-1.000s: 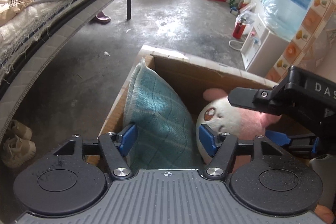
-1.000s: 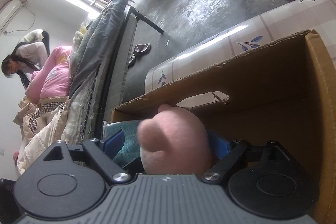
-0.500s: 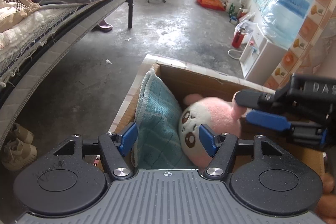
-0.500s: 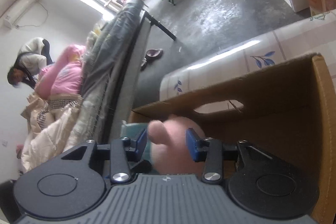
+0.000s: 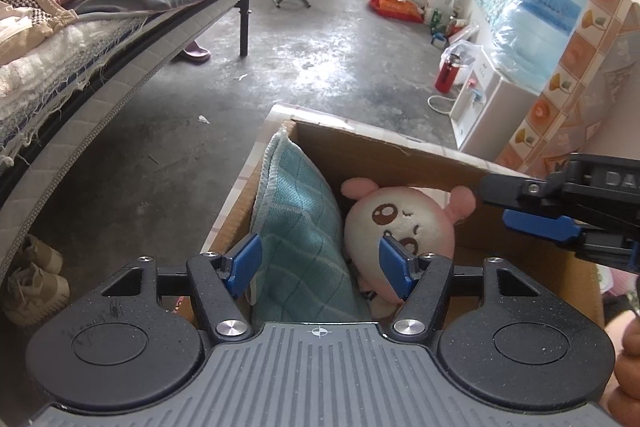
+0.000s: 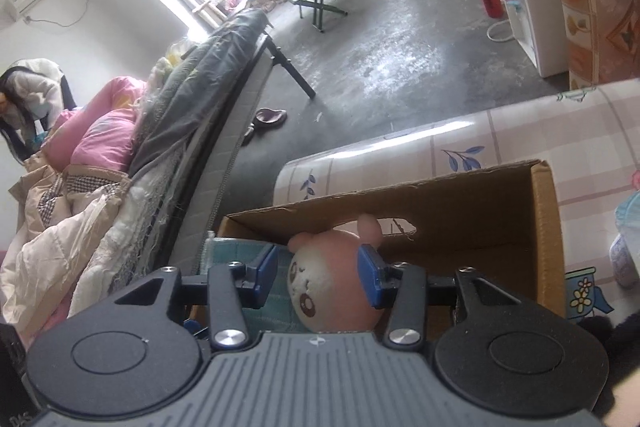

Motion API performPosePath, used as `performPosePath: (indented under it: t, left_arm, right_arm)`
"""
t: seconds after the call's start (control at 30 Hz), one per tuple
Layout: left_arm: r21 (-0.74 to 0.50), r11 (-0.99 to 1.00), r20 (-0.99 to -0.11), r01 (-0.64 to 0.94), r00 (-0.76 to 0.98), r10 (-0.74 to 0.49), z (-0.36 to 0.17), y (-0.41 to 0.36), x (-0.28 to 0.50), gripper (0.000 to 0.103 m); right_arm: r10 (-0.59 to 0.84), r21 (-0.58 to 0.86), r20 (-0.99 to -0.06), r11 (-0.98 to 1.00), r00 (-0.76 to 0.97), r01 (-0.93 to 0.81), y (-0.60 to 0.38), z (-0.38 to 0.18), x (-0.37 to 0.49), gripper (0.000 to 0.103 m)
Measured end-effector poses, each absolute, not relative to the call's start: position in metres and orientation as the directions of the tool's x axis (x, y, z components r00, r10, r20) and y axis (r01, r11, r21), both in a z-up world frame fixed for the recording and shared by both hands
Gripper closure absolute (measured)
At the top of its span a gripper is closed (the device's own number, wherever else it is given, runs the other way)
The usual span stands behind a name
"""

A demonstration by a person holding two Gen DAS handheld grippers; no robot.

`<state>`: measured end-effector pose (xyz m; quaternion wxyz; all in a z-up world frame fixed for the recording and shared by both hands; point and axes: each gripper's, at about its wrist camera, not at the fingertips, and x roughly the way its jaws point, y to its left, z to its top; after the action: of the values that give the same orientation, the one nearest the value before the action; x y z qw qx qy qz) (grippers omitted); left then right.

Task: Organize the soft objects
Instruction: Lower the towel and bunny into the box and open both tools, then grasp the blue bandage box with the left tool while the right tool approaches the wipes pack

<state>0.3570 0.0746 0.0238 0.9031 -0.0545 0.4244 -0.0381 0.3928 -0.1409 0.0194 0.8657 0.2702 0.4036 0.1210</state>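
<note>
Cloth, cardboard and bare concrete

The towel (image 5: 304, 227) is woven teal cloth with a quilted check; the plush toy (image 5: 400, 223) is soft, fuzzy fabric (pink and cream). The box (image 5: 384, 163) is matt brown cardboard, the floor (image 5: 320, 67) rough grey concrete, and the tablecloth (image 6: 520, 139) glossy plastic.

A second ago the pink plush toy (image 5: 400, 223) was tipped deep into the cardboard box (image 5: 400, 163), with only part of its face showing past the teal towel (image 5: 296, 227). Now it stands against the box's far wall, face turned outward and both ears showing. The right gripper (image 6: 318, 277) closed sharply around the toy's ear, then eased slightly wider; it has drawn back and up, and its pads now stand clear of the toy.
</note>
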Motion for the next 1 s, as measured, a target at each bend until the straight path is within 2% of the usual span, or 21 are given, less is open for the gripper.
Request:
performPosePath:
  t: [0.07, 0.2, 0.27, 0.43, 0.57, 0.63, 0.73, 0.83, 1.0]
  left_arm:
    - [-0.138, 0.990, -0.754, 0.024, 0.646, -0.121, 0.031, 0.075, 0.351, 0.038]
    - [-0.148, 0.988, -0.732, 0.038, 0.668, -0.135, 0.048, 0.078, 0.332, 0.035]
    - [-0.143, 0.989, -0.721, 0.049, 0.680, -0.138, 0.056, 0.078, 0.320, 0.034]
    - [-0.119, 0.987, -0.706, 0.112, 0.689, -0.163, 0.074, 0.080, 0.280, 0.027]
    - [-0.096, 0.980, -0.681, 0.172, 0.707, -0.191, 0.087, 0.083, 0.236, 0.021]
    - [-0.072, 0.977, -0.663, 0.200, 0.723, -0.197, 0.092, 0.082, 0.213, 0.012]
    - [-0.052, 0.967, -0.624, 0.248, 0.748, -0.225, 0.098, 0.080, 0.174, 0.004]
    - [-0.064, 0.953, -0.594, 0.297, 0.756, -0.275, 0.100, 0.074, 0.139, 0.000]
    - [-0.061, 0.924, -0.572, 0.377, 0.745, -0.342, 0.092, 0.049, 0.092, 0.000]
  right_arm:
    - [0.433, 0.557, -0.619, 0.830, 0.655, -0.022, -0.144, 0.031, 0.382, 0.045]
    - [0.441, 0.533, -0.572, 0.841, 0.692, -0.095, -0.152, 0.060, 0.351, 0.033]
    - [0.456, 0.531, -0.541, 0.837, 0.707, -0.134, -0.159, 0.074, 0.329, 0.021]
    - [0.471, 0.490, -0.470, 0.843, 0.746, -0.223, -0.181, 0.103, 0.261, 0.006]
    - [0.475, 0.457, -0.425, 0.847, 0.771, -0.270, -0.204, 0.118, 0.200, 0.004]
    - [0.464, 0.439, -0.406, 0.855, 0.787, -0.277, -0.215, 0.122, 0.170, 0.003]
    - [0.439, 0.430, -0.385, 0.863, 0.812, -0.263, -0.234, 0.122, 0.128, 0.003]
    - [0.409, 0.444, -0.368, 0.866, 0.835, -0.228, -0.254, 0.115, 0.090, 0.003]
    - [0.316, 0.470, -0.342, 0.873, 0.885, -0.130, -0.293, 0.091, 0.034, 0.000]
